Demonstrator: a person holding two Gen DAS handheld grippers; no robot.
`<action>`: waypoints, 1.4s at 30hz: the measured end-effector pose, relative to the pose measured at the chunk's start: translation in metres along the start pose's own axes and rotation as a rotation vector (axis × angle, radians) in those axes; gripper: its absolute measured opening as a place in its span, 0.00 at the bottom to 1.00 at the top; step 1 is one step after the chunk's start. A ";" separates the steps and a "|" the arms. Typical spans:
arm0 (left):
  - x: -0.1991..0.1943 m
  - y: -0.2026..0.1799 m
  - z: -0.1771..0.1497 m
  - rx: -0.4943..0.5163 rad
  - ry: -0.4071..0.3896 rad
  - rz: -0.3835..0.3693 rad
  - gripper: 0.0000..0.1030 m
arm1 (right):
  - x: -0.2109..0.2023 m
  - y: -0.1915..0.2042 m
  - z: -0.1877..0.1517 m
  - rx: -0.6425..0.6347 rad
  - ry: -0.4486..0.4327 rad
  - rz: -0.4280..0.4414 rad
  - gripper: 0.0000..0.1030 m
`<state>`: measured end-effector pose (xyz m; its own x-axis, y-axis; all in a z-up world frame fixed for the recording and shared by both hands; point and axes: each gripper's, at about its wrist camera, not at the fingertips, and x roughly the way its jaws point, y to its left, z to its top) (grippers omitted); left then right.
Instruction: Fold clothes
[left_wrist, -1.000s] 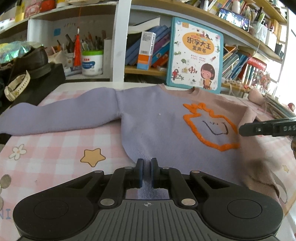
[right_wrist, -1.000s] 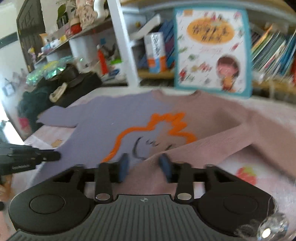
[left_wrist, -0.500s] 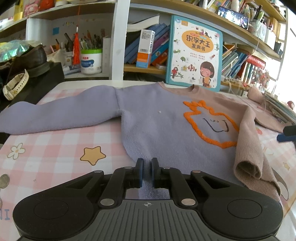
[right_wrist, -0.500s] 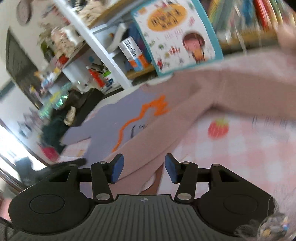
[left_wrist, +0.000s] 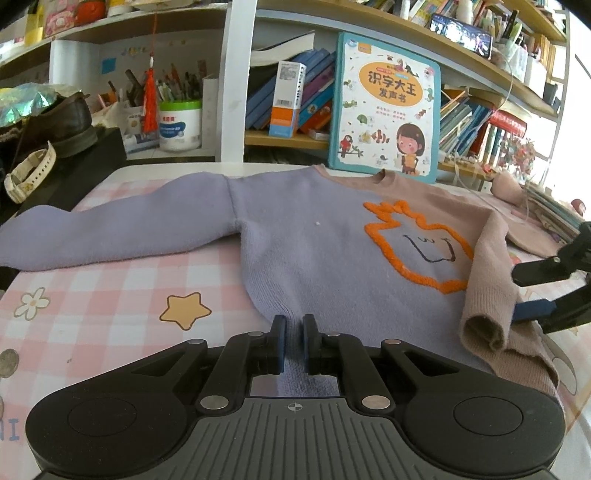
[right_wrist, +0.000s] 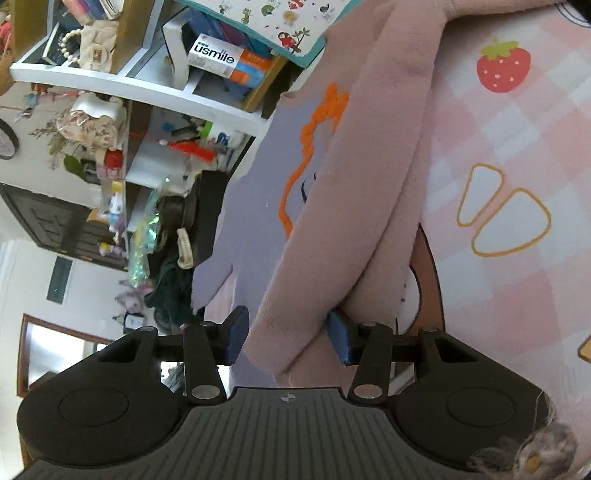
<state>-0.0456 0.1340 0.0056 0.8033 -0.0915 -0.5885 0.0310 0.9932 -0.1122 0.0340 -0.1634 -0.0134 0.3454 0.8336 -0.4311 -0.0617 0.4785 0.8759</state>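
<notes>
A small sweater (left_wrist: 314, 243), lilac on its left half and dusty pink on its right, with an orange outlined figure on the chest, lies flat on a pink checked cloth (left_wrist: 110, 288). Its lilac sleeve (left_wrist: 110, 229) stretches out to the left. Its pink sleeve (left_wrist: 487, 280) is folded down over the body. My left gripper (left_wrist: 293, 339) is shut on the sweater's bottom hem. My right gripper (right_wrist: 288, 336) is rolled on its side, open, with the pink sleeve's cuff (right_wrist: 295, 325) between its fingers. It shows at the right edge of the left wrist view (left_wrist: 554, 288).
A children's book (left_wrist: 384, 107) stands against the bookshelf right behind the collar. A dark shoe (left_wrist: 62, 122) and a watch strap (left_wrist: 29, 173) sit on a black box at the left. Books are piled at the right edge (left_wrist: 554, 210).
The right gripper has swung out to the right, rolled onto its side and come in around the pink sleeve's cuff. The pink sleeve now lies folded over the body. The left gripper has not moved.
</notes>
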 end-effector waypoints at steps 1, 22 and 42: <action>0.000 0.000 0.000 -0.001 -0.001 -0.002 0.09 | 0.000 0.000 0.000 0.002 -0.006 -0.006 0.41; -0.012 0.022 0.003 -0.158 -0.036 -0.014 0.05 | -0.120 0.000 -0.063 -0.606 -0.069 -0.730 0.00; -0.003 0.016 0.001 -0.104 0.007 -0.047 0.07 | -0.107 0.021 -0.056 -0.768 -0.099 -0.684 0.10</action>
<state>-0.0474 0.1504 0.0064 0.7981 -0.1388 -0.5864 0.0066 0.9751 -0.2217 -0.0567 -0.2270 0.0394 0.6045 0.3070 -0.7351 -0.3922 0.9179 0.0608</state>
